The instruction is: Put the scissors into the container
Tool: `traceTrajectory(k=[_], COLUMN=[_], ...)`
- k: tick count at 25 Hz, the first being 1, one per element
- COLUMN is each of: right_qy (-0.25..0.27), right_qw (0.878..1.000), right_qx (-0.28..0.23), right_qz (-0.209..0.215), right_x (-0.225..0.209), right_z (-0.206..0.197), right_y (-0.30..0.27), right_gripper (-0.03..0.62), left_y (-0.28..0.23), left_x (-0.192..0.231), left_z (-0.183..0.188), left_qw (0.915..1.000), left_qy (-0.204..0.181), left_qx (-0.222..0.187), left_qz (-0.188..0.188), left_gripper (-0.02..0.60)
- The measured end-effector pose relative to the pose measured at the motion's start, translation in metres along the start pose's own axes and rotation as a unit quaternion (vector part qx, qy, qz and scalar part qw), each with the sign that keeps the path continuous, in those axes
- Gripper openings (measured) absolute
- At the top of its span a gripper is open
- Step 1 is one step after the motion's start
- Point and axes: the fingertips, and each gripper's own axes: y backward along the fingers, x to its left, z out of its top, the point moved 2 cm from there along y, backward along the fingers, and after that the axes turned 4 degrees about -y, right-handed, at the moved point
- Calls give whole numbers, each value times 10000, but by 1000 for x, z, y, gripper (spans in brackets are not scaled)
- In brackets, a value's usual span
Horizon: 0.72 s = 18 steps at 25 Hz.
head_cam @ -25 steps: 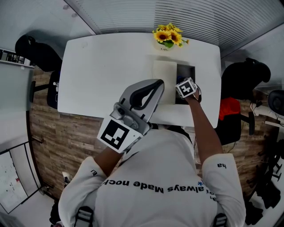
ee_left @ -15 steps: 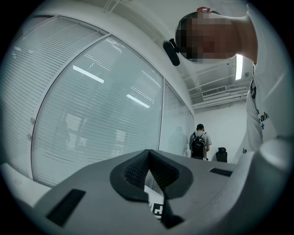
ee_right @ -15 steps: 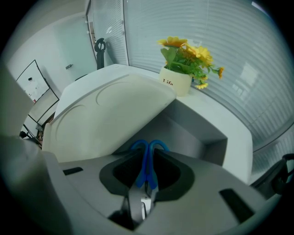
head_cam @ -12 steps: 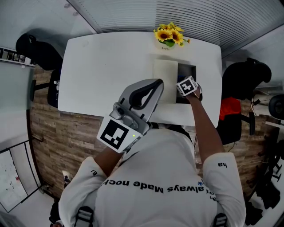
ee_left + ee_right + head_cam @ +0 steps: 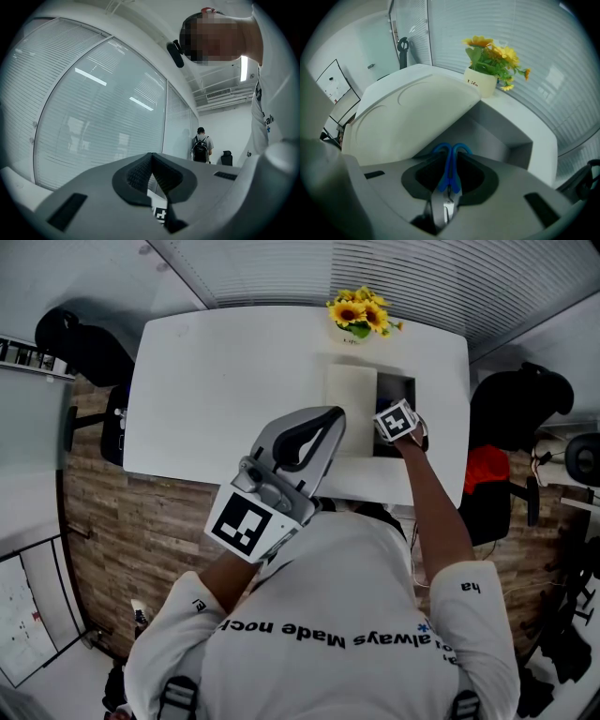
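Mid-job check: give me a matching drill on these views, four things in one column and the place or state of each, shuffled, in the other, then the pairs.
Things:
1. scissors
2. left tongs
3. container
4. sunflowers

Places or states:
A. in a white pot at the far edge of the table
B. shut, nothing between them
C. gripped in the right tongs, blue handles pointing forward
D. open, white lid at its left

Pairs: 1-C, 2-B, 3-D, 4-A
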Motion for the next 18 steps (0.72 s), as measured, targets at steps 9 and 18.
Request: traceTrajectory(k=[9, 18], right_qy=[136, 96], right_qw=[9996, 9988], right_qx=[-88, -422], right_qz=[-231, -232], right_x=[-7, -7], right_z=[2, 8], right_y=[4, 11], right_gripper=[94, 100], left_y=[4, 7], left_x=[-1, -4], left_z=[2, 3], left_qw=[10000, 10000], left_qy=[3, -1], left_qx=[-19, -36], left_qz=[9, -17], left_gripper=[20, 20])
